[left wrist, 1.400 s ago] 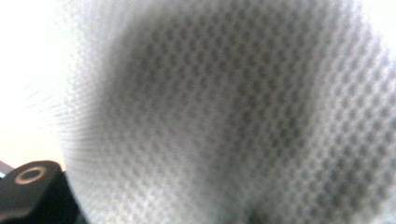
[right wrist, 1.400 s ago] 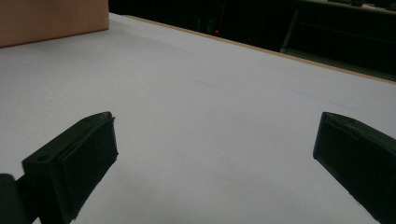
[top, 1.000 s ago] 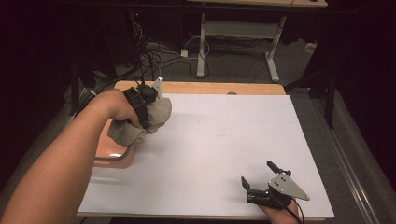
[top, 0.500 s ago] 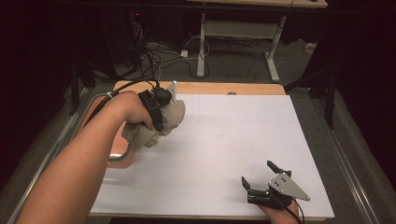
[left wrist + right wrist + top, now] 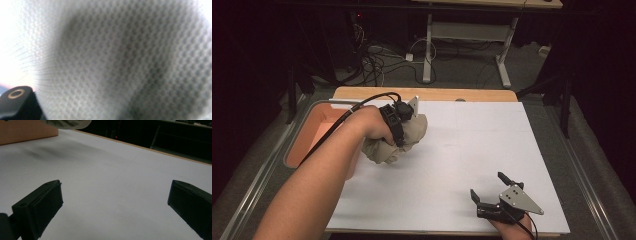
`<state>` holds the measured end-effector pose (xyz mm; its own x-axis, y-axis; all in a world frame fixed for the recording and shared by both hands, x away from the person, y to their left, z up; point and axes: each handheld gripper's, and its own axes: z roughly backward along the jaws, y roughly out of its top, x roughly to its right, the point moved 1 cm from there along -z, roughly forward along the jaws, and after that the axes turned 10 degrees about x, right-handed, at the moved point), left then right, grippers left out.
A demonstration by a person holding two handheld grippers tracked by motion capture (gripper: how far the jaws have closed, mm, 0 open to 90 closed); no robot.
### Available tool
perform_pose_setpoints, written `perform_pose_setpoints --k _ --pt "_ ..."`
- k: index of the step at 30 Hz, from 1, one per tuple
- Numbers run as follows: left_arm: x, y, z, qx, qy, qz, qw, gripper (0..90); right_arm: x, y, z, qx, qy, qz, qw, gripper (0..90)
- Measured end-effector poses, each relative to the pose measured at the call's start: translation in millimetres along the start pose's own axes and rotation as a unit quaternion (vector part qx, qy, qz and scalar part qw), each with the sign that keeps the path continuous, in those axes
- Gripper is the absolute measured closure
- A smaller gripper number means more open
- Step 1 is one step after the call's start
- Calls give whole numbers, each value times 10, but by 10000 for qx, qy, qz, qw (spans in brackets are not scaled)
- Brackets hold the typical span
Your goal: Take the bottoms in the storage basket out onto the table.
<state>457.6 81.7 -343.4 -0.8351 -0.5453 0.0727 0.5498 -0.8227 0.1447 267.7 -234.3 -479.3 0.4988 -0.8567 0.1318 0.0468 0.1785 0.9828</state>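
White table (image 5: 472, 165), orange bin (image 5: 314, 131) at its 9 o'clock edge; beige cloth (image 5: 404, 140) bunched in the left gripper (image 5: 404, 116), jaws clamped on it, hanging just over the table's 10 o'clock area. Cloth looks light, soft and floppy, likely not slippery; best pinched at a thick fold or corner. Since a second ago the bundle has moved from the bin's edge toward table centre; right gripper (image 5: 492, 192), 5 o'clock, unmoved, jaws spread, empty.

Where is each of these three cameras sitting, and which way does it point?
High view: above the near edge, looking forward and down on the table; both forearms, left gripper, right gripper.
Left gripper view: pressed against the beige cloth.
Right gripper view: low over the table, between its open jaws.
Shared: cloth, high and left views.
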Motion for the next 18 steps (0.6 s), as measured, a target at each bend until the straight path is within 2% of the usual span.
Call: perform_pose_setpoints --k 8,18 --pt "108 110 -116 107 -89 -67 9999 543 0 -1 -10 7 36 13 10000 5" --pt "133 137 -160 116 -83 -93 9999 543 2 -2 -10 8 39 10 10000 5"
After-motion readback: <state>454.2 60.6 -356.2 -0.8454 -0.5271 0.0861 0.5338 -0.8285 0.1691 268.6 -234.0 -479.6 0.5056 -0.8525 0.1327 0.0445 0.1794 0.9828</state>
